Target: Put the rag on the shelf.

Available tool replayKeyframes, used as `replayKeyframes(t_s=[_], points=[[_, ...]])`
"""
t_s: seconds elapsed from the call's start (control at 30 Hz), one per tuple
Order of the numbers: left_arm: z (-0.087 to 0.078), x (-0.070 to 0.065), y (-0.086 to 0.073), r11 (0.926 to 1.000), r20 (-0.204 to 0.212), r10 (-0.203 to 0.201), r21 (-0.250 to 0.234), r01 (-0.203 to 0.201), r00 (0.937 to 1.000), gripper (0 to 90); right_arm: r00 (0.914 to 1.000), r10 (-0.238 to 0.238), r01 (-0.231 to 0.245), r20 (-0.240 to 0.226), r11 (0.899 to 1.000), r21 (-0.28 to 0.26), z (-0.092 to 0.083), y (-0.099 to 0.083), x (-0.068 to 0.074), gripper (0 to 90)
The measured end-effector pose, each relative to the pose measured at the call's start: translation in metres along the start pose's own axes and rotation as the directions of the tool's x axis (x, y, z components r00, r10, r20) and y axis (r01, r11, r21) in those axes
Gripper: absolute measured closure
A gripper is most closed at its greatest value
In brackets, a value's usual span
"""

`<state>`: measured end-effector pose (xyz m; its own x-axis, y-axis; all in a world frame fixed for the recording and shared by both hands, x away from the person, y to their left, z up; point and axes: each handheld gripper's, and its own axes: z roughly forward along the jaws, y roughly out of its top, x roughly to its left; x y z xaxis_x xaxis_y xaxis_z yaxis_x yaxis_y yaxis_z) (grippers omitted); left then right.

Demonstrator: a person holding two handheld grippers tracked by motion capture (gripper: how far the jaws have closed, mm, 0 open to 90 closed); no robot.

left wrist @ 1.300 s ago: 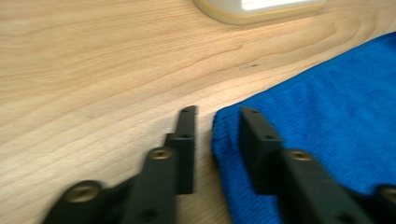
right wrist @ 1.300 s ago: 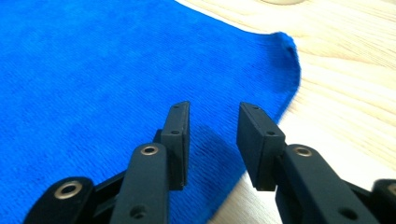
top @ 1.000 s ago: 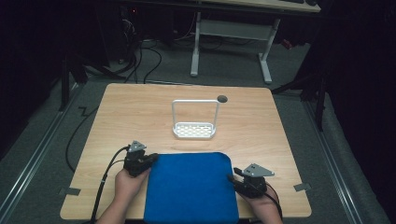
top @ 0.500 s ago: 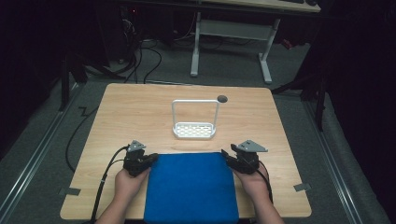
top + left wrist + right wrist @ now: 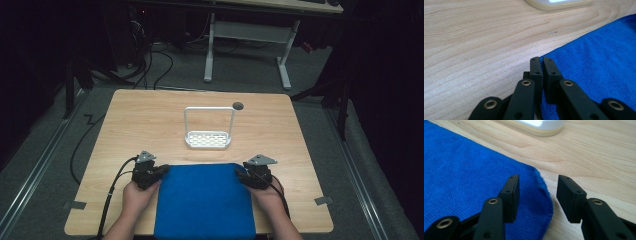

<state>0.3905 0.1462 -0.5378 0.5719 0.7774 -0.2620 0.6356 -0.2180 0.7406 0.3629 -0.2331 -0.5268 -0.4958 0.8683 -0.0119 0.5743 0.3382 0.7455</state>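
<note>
- Since 1 second ago, the right claw [image 5: 242, 175] has come forward from the near right edge of the flat blue terry cloth [image 5: 204, 200] to its far right corner.
- Right claw: jaws wide apart, straddling that corner, gripping nothing.
- Left claw [image 5: 161, 170]: jaws pinched on the cloth's far left corner.
- The cloth lies on the light wooden tabletop [image 5: 140, 125], near a white perforated plastic rack [image 5: 208, 139] beyond it.

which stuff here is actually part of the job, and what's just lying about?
In play:
- flat blue terry cloth, near edge of the table
- left claw, jaws nearly together at the cloth's far left corner
- right claw, open astride its far right corner

Idle:
- white perforated rack with tall wire handle, mid-table, untouched
</note>
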Motion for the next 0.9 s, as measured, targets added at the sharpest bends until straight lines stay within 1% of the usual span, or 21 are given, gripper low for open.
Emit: replayKeyframes(t_s=[0.07, 0.1, 0.23, 0.27, 0.33, 0.47, 0.53, 0.63, 0.73, 0.8, 0.83, 0.9], points=[[0.0, 0.001, 0.0, 1.0, 0.004, -0.005, 0.001, 0.005, 1.0, 87.0, 0.9998, -0.009, 0.009, 0.019, 1.0, 0.003, 0.001, 0.001, 0.001, 57.8], [0.0, 0.001, 0.0, 1.0, 0.006, -0.006, 0.002, 0.006, 1.0, 87.0, 0.9998, -0.002, 0.002, 0.022, 1.0, 0.002, 0.001, 0.001, 0.0, 59.7], [0.0, 0.001, 0.0, 1.0, 0.006, -0.004, 0.001, 0.004, 1.0, 87.0, 0.9996, 0.005, -0.005, 0.027, 1.0, 0.009, 0.004, 0.002, -0.001, 65.5], [0.0, 0.001, 0.0, 1.0, 0.008, -0.005, 0.001, 0.005, 1.0, 87.0, 0.9997, -0.002, 0.001, 0.026, 1.0, 0.016, 0.005, 0.001, -0.001, 67.3], [0.0, 0.001, 0.0, 1.0, 0.009, -0.006, 0.002, 0.006, 0.9999, 87.0, 0.9997, 0.004, -0.004, 0.025, 1.0, 0.017, 0.005, 0.001, 0.0, 70.0], [0.0, 0.001, 0.0, 1.0, 0.007, -0.003, 0.001, 0.003, 1.0, 87.1, 0.9999, -0.01, 0.009, 0.014, 1.0, 0.014, 0.005, 0.001, 0.003, 87.2], [-0.001, 0.0, 0.0, 1.0, 0.003, 0.005, 0.0, -0.005, 1.0, 87.2, 0.9999, -0.011, 0.011, 0.007, 1.0, -0.005, 0.002, 0.003, 0.004, 88.0], [-0.003, -0.001, -0.001, 0.9994, 0.004, 0.01, -0.033, -0.01, 0.9999, 87.6, 0.9997, 0.017, -0.018, -0.016, 0.999, -0.046, -0.003, 0.004, 0.003, 88.2], [-0.007, -0.001, -0.002, 0.9983, 0.006, 0.016, -0.056, -0.016, 0.9998, 87.8, 0.9997, 0.016, -0.018, -0.02, 0.997, -0.079, -0.008, 0.005, 0.006, 88.3], [-0.01, -0.002, -0.002, 0.9965, 0.006, 0.026, -0.08, -0.025, 0.9996, 87.9, 0.9995, 0.022, -0.025, -0.025, 0.994, -0.104, -0.012, 0.006, 0.007, 88.4], [-0.012, -0.002, -0.001, 0.9956, 0.01, 0.028, -0.09, -0.027, 0.9995, 87.9, 0.999, 0.033, -0.036, -0.03, 0.993, -0.116, -0.014, 0.006, 0.009, 88.4], [-0.016, -0.003, -0.001, 0.993, 0.019, 0.042, -0.112, -0.039, 0.999, 87.9, 0.999, 0.032, -0.037, -0.032, 0.99, -0.139, -0.018, 0.008, 0.01, 88.4]])
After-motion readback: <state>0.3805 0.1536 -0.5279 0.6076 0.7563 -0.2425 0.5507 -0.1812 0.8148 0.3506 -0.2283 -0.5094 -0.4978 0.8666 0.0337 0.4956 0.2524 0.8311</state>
